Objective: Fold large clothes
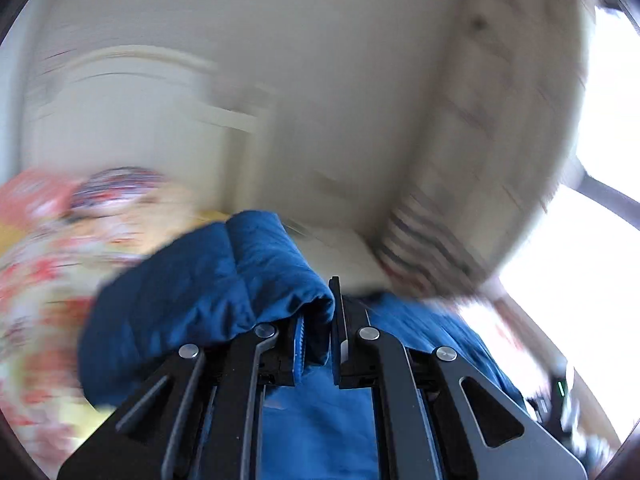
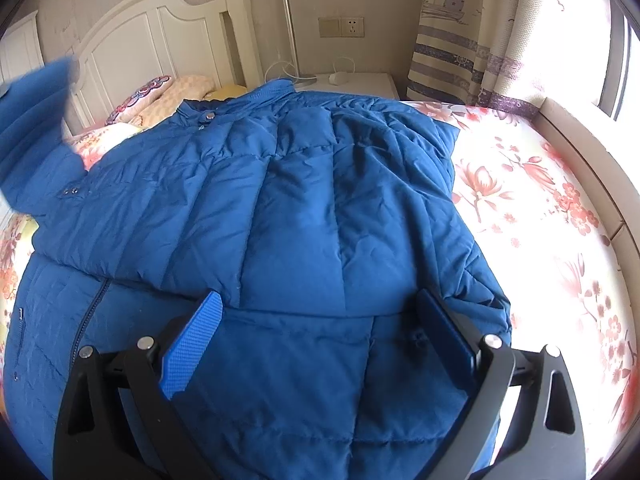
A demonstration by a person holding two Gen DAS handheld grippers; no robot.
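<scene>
Left tool (image 1: 320,332) is clamped tight on a bunched, zippered edge of the blue padded jacket (image 2: 304,208), holding that part up off the bed (image 2: 560,216); its view is smeared with motion. Right tool (image 2: 320,340) hangs with jaws spread wide and holding nothing, angled down over the hem end. From there the jacket runs lengthwise away toward the headboard (image 2: 152,44), collar farthest. The raised flap shows at the far left, so the fold looks set to cross from that side, led by the left tool.
</scene>
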